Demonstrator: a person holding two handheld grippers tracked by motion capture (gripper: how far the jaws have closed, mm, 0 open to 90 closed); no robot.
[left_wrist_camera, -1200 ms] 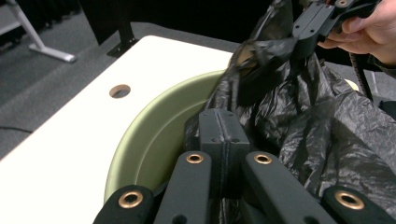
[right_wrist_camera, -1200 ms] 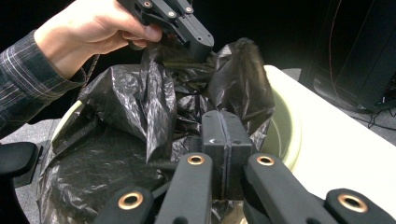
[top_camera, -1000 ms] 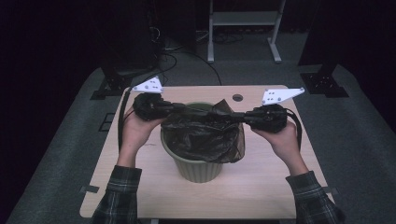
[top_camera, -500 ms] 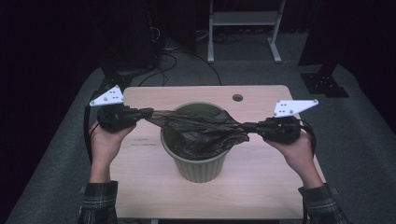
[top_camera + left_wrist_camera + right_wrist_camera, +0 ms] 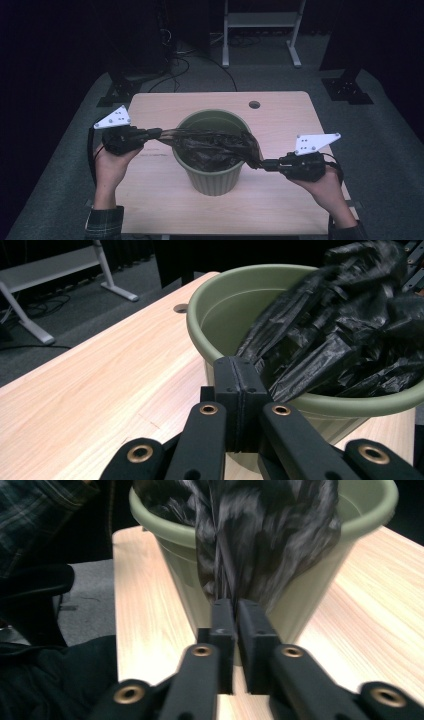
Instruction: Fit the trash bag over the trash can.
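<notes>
A green plastic bin [image 5: 212,175] stands in the middle of the wooden table [image 5: 280,112]. A black bin bag [image 5: 215,147] lies across its mouth, pulled taut to both sides. My left gripper [image 5: 159,133] is left of the bin, shut on the bag's left edge. My right gripper [image 5: 264,165] is lower, right of the bin, shut on the bag's right edge. In the left gripper view the jaws [image 5: 241,390] clamp the bag [image 5: 340,335] beside the bin's rim [image 5: 210,295]. In the right gripper view the jaws [image 5: 235,625] pinch the bag [image 5: 260,535] in front of the bin [image 5: 320,585].
A round cable hole [image 5: 254,105] sits near the table's far edge. A white metal stand [image 5: 260,30] and cables lie on the floor behind. Black stand bases [image 5: 120,90] flank the table's far corners.
Both grippers have pulled apart and toward the near side, the right one lower. The bag is stretched wider across the bin's mouth.
</notes>
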